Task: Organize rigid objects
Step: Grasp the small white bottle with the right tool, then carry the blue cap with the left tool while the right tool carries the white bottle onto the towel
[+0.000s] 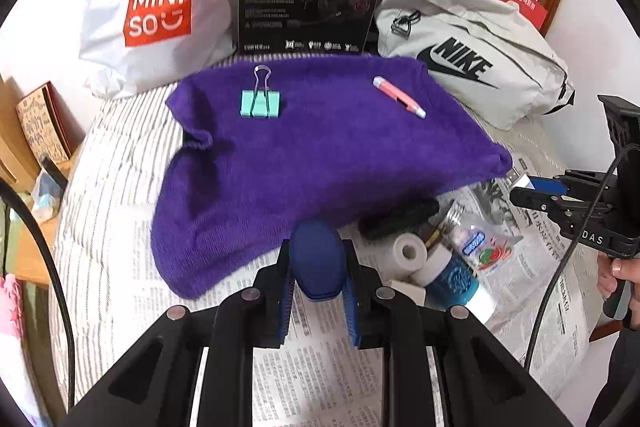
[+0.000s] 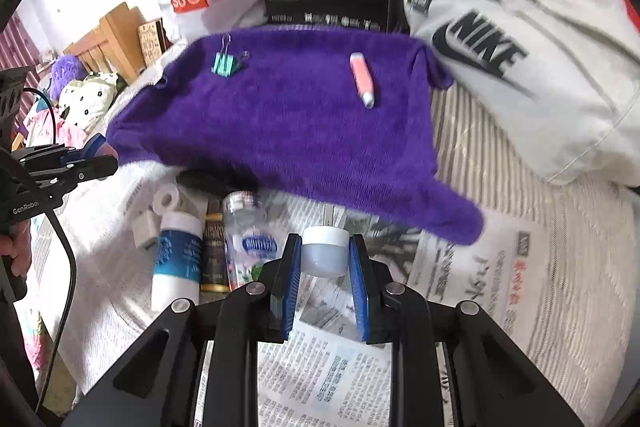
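Both grippers loaded: left gripper point(image 1: 318, 277) clamps blue oval point(image 1: 318, 255); right gripper point(image 2: 325, 263) clamps jar point(image 2: 325, 251).

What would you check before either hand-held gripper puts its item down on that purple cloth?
1. Left hand-held gripper grips the dark blue oval object: ok.
2. Right hand-held gripper grips the small frosted jar with a white lid: ok.
3. Free room on the purple fuzzy cloth between the mint-green binder clip and the pink tube: ok.
4. Cloth lies flat: not ok, rumpled.
5. Jar lid tight: cannot tell.
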